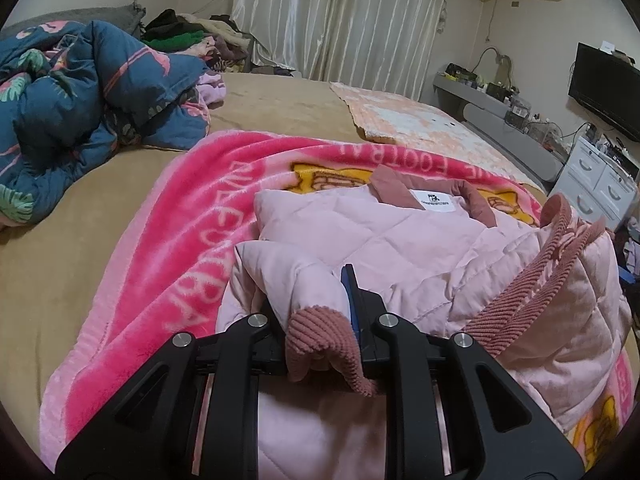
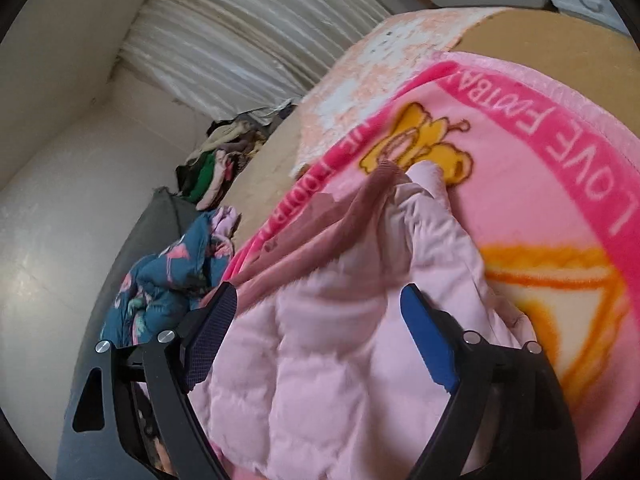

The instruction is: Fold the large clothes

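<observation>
Curtained bedroom, with a tan bed [image 1: 280, 108] under a pink blanket [image 1: 168, 248] that carries the pink quilted jacket [image 1: 400, 240]. The left tool [image 1: 316, 340] is clamped on a sleeve just behind its ribbed cuff [image 1: 320, 332], collar lying ahead of it. The right tool [image 2: 320, 312] has its fingers [image 2: 428, 336] spread wide apart, a padded bunch of jacket between them; whether it bears on the cloth cannot be told. The fold would likely go best if the sleeve is carried across the body flat, the right tool closing first.

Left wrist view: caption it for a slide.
Left gripper pinching a pink jacket sleeve cuff over a pink blanket.
</observation>
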A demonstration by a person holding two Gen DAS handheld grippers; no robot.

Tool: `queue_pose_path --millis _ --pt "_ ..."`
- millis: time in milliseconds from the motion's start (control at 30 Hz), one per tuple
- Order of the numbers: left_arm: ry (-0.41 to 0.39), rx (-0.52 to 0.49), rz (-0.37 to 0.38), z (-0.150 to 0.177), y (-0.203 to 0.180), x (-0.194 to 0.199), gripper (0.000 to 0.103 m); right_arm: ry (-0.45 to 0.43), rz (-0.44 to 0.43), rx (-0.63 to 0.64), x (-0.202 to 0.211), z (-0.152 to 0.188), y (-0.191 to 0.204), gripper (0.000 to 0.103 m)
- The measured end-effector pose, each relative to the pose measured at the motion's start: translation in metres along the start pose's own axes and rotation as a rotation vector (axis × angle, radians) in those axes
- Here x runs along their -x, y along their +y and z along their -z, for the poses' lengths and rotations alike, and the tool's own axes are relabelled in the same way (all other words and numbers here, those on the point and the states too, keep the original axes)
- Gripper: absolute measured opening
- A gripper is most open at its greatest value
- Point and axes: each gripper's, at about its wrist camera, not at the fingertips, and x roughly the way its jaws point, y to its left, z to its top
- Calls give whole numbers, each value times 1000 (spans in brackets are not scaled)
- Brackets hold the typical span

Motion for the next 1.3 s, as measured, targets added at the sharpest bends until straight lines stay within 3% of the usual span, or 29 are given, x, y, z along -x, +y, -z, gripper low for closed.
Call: queue_pose_path --millis 100,300,400,467,667,800,933,1133,1300 --pt "1 2 1 0 0 0 13 -55 33 85 19 16 7 88" --pt "-2 5 5 0 -1 3 14 -161 302 346 40 66 3 91" --pt "-8 10 5 -1 -5 9 16 -181 355 359 39 80 -9 91" --pt "-9 18 8 0 -6 12 18 -132 346 337 32 74 -12 91" --pt "-20 42 29 -5 -7 26 26 -118 335 411 22 72 -6 91" --pt "-43 56 77 -4 -14 40 56 -117 325 403 19 74 -8 93" --pt "-92 33 76 -6 -25 60 73 -112 315 396 15 72 -11 93" --pt "-165 14 64 -10 -30 94 89 -126 298 387 21 72 -10 93" --pt "-188 31 12 -9 -20 112 94 -140 284 377 28 71 -9 93"
